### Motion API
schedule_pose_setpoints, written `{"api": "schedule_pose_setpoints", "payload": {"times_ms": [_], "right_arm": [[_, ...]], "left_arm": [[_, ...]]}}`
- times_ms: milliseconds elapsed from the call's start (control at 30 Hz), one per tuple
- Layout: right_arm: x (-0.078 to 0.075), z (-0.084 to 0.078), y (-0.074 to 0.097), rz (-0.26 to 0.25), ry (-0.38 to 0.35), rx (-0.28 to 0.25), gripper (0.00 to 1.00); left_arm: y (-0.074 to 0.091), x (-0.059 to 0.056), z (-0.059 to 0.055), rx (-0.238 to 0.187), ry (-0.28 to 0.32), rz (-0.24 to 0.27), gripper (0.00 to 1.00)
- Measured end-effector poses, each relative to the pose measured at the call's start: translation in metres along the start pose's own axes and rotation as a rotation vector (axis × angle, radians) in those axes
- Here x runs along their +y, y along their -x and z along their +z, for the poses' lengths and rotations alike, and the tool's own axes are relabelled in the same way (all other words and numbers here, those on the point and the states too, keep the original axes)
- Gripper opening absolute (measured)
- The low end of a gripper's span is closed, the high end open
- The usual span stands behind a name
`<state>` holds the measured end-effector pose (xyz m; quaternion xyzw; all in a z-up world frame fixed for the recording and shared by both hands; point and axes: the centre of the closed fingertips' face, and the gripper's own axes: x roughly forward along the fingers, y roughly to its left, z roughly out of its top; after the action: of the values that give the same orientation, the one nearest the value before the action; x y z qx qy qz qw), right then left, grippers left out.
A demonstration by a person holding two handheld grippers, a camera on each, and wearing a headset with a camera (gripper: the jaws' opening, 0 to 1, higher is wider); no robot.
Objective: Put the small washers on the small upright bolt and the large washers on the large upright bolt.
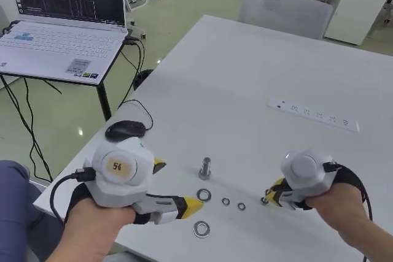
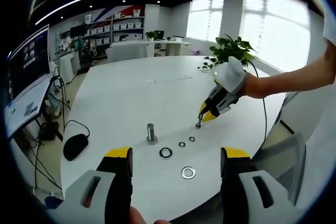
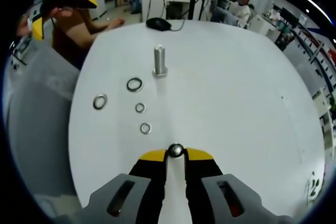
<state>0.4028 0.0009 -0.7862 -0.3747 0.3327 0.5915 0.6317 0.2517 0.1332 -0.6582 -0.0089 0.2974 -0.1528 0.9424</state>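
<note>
A large steel bolt (image 1: 205, 168) (image 2: 151, 132) (image 3: 159, 60) stands upright on the white table (image 1: 245, 78). Two large washers (image 1: 204, 195) (image 1: 201, 229) (image 3: 134, 84) lie flat just in front of it. Two small washers (image 1: 226, 202) (image 1: 241, 207) (image 3: 145, 128) lie to their right. My right gripper (image 1: 267, 199) (image 3: 176, 154) (image 2: 201, 121) is shut on the small bolt (image 3: 176, 150), tips down at the table right of the small washers. My left gripper (image 1: 176, 186) (image 2: 176, 156) hovers open to the left of the washers, holding nothing.
A black mouse (image 1: 126, 130) with its cable lies near the table's left edge. A white power strip (image 1: 313, 115) lies farther back on the right. A laptop (image 1: 61, 41) sits on a side stand at left, and a grey chair (image 1: 285, 10) stands behind the table.
</note>
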Motion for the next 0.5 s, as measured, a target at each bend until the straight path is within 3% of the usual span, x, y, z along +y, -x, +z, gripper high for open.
{"api": "schedule_pose_setpoints", "payload": {"times_ms": [500], "right_arm": [[0.004, -0.01, -0.02, 0.021, -0.006, 0.036, 0.14]], "left_arm": [[0.0, 0.004, -0.004, 0.005, 0.006, 0.005, 0.67]]}}
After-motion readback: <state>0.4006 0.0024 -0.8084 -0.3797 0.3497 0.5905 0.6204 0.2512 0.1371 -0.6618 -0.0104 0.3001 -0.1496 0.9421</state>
